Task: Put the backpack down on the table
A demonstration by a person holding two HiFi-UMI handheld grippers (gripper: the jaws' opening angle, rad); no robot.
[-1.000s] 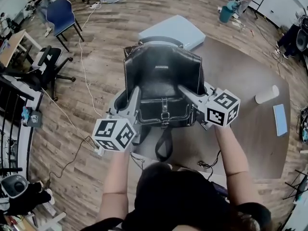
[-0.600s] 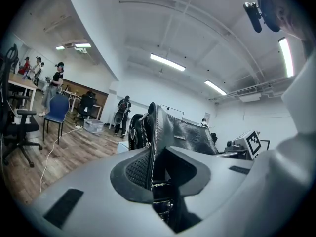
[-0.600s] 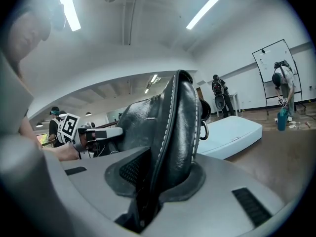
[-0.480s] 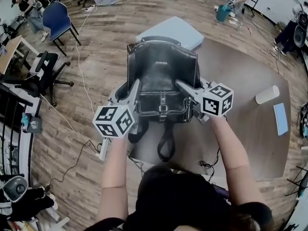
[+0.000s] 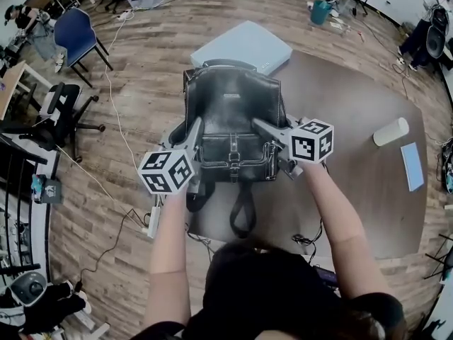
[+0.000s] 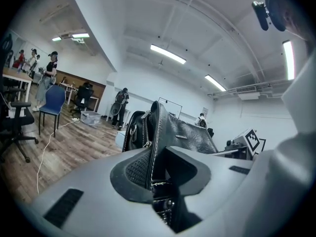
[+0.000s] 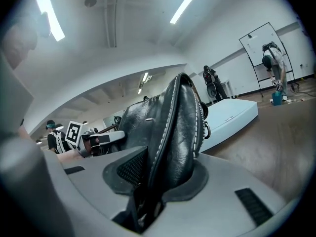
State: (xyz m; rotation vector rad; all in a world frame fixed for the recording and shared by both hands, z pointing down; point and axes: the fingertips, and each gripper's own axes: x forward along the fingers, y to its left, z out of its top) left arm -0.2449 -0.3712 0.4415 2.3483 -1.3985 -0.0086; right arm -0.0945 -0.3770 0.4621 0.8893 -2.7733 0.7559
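the black leather backpack [image 5: 233, 115] stands upright over the left end of the brown table [image 5: 354, 190], its straps [image 5: 242, 207] hanging past the near edge. only the head view shows this, though not whether the base touches. the gripper views show the holds: the left gripper [image 6: 158, 167] clamps one stitched side, while the right gripper [image 7: 165, 177] has the other side between opening jaws, leather touching both. a pale blue box [image 5: 242, 46] lies just beyond.

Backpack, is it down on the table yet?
Nearly. Done: the backpack stands upright over the table edge. In hand: the left gripper clamps one side; the right gripper is opening its jaws around the other. Left: letting go fully; whether its bottom rests yet isn't clear.
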